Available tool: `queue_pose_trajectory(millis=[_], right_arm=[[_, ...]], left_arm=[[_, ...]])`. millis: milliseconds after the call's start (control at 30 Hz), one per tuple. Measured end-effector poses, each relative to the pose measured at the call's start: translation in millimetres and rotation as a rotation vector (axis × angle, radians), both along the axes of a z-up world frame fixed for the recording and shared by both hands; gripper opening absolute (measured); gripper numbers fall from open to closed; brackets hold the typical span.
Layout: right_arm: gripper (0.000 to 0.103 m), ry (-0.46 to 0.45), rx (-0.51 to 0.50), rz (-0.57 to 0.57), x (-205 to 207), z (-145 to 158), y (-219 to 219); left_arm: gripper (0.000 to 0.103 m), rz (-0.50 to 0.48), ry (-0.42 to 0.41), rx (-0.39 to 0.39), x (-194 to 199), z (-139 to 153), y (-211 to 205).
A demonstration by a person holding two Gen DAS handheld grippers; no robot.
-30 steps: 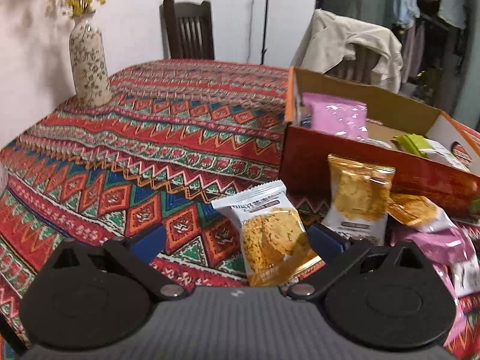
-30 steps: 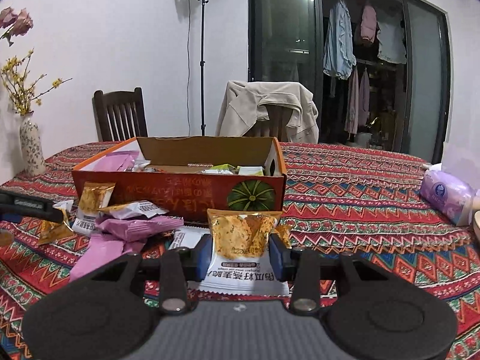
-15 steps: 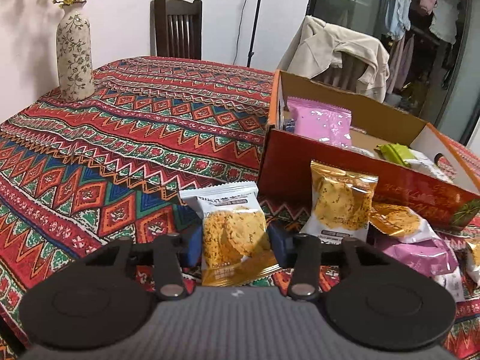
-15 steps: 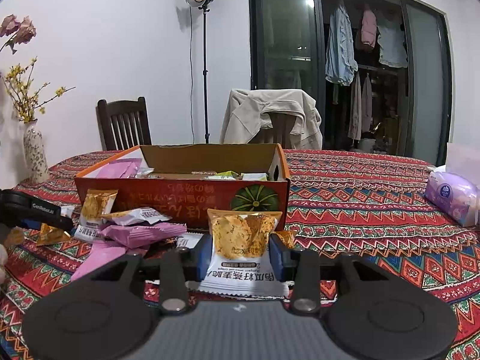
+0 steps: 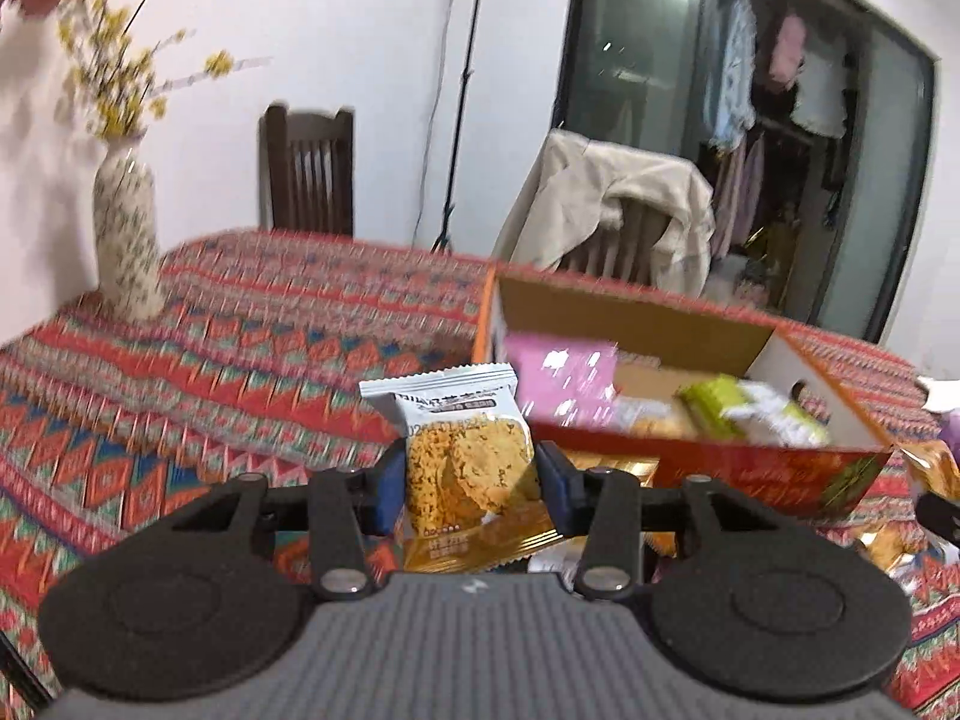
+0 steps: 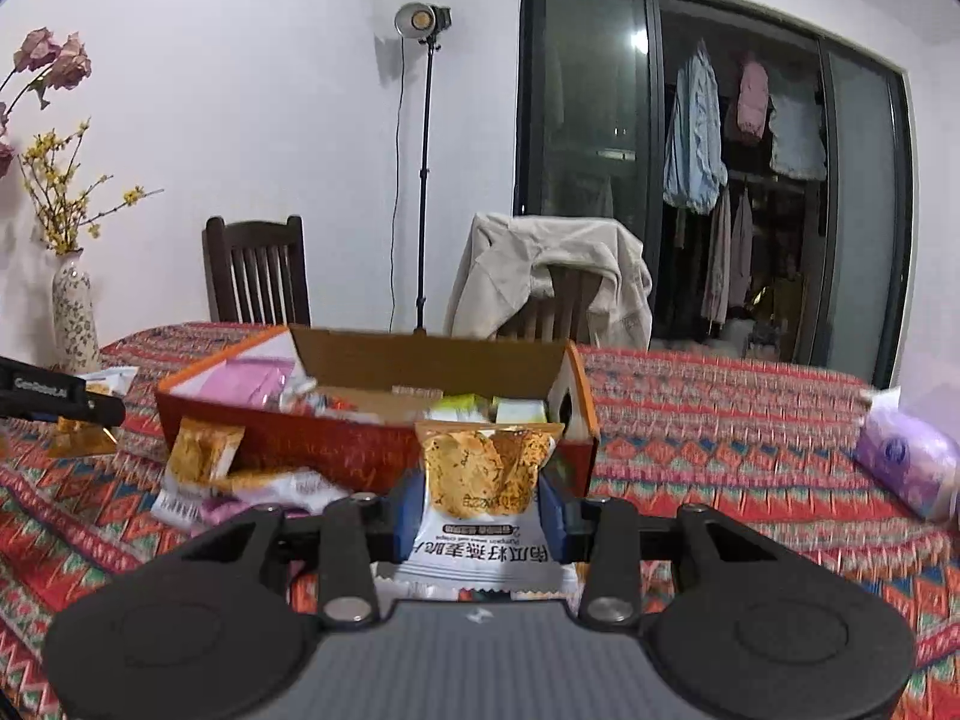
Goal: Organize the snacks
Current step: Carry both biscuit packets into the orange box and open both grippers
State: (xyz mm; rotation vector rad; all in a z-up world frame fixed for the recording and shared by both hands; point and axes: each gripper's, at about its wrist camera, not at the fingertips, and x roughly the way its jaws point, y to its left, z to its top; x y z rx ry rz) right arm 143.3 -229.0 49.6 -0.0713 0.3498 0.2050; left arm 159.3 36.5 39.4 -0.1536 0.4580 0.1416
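A cracker packet (image 5: 465, 456) is gripped upright, white end up, by the left gripper (image 5: 469, 489); another packet (image 6: 485, 492) is gripped gold end up by the right gripper (image 6: 480, 510).

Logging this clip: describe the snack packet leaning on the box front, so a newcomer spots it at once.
Start at the open orange cardboard box on the red patterned tablecloth. Against its front wall, near the left corner, stands a gold-and-white cracker packet. Unlike the packets lying flat beside it or clamped in the grippers, it is propped upright and free.
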Motion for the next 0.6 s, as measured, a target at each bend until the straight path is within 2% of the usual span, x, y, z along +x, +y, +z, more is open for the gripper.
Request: queue_pose_trajectory(millis=[367, 600], right_arm=[[0.039, -0.09, -0.008, 0.01, 48.4, 34.6, 14.4], [0.039, -0.112, 0.018, -0.011, 93.7, 44.6, 22.7]], left_arm=[[0.046, -0.079, -0.115, 0.045, 40.1, 35.5, -31.1], [0.046, -0.058, -0.148, 0.059, 75.0, 37.7, -49.8]])
